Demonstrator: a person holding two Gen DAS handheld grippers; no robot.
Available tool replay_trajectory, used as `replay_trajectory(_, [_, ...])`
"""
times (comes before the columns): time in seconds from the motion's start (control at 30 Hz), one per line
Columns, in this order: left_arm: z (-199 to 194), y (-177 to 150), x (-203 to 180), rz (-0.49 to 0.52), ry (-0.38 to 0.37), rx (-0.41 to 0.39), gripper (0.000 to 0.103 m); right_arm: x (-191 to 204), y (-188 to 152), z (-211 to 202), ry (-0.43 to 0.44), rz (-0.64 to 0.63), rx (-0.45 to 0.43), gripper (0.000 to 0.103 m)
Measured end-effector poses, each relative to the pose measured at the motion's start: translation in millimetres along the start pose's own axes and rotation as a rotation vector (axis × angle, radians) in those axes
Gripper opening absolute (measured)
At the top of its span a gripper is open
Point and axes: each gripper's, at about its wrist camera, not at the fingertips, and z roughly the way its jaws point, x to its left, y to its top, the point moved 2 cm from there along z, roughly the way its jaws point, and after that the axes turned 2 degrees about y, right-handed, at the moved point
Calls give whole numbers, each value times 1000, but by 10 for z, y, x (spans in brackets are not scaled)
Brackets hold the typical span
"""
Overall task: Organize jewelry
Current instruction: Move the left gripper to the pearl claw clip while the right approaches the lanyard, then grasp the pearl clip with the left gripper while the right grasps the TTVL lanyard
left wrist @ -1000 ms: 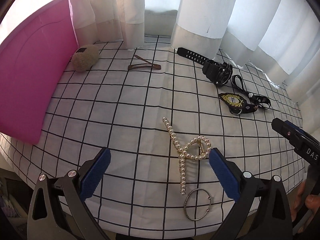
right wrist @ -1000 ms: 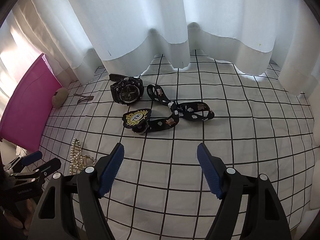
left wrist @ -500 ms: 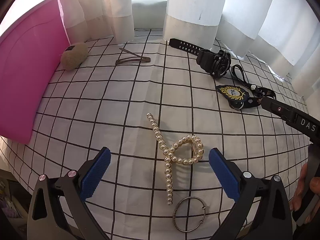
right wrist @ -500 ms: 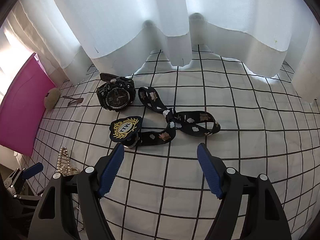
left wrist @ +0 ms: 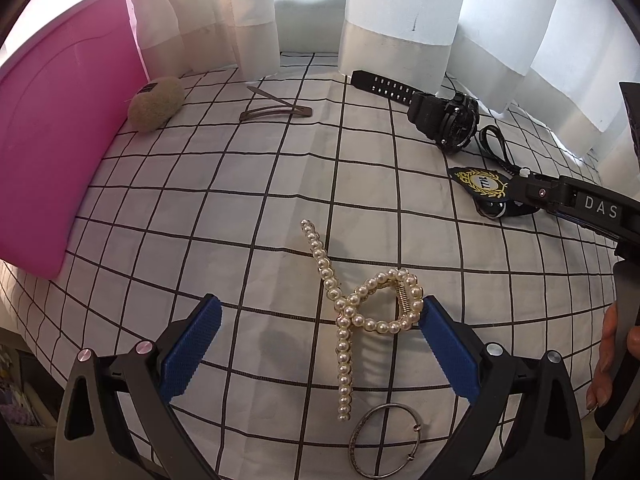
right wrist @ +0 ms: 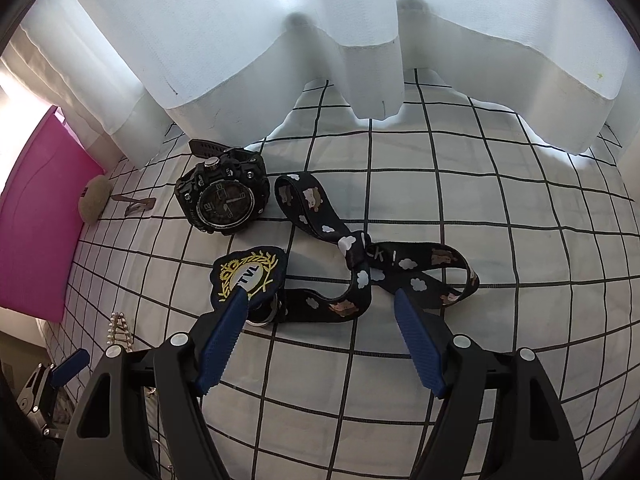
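Observation:
My left gripper (left wrist: 320, 308) is open and empty; a pearl hair claw (left wrist: 362, 306) lies between its fingers, its loop touching the right pad (left wrist: 448, 354). A thin metal bangle (left wrist: 386, 440) lies just below. My right gripper (right wrist: 320, 300) is open and empty, low over a black lanyard (right wrist: 360, 276) with a crest badge (right wrist: 248, 276); its left fingertip overlaps the badge. A black watch (right wrist: 222, 208) lies behind it, and shows in the left wrist view (left wrist: 448, 114).
A pink bin lid (left wrist: 60, 120) stands at the left on the checked cloth (left wrist: 240, 200). A beige fuzzy clip (left wrist: 156, 104) and a brown hair clip (left wrist: 276, 112) lie near it. White curtains (right wrist: 320, 40) hang along the back.
My left gripper has moved forward and right, bringing the pearl claw between its fingers. My right gripper has moved forward and down, closing in on the lanyard and badge.

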Motion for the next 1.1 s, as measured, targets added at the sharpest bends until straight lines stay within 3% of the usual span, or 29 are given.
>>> replay_trajectory(0.2, [46,4,29,-19,-5,10,97,60,42,107,3,-15,37,73])
replay_trajectory(0.23, [47,4,25,-18,-5,9,97,68,52,115,4,-17,35,79])
replay_trajectory(0.3, [54,-2,24,-20,-10,8,97,78,71,143,5,-20,39,81])
replay_trajectory(0.47, [98,-5,11,-25,-13,17,97,146,126,229,-62,-64,35,82])
replay_trajectory(0.73, [208,-10,-12,-27,-6,41,97,224,216,374,-122,-133,28,94])
replay_trajectory(1.03, [249,-31,0,-46,-17,37,98,309,299,521,-150,-234,-34,94])
replay_trajectory(1.1, [262,-44,-67,3,24,35,98,354,266,543,-155,-243,-59,94])
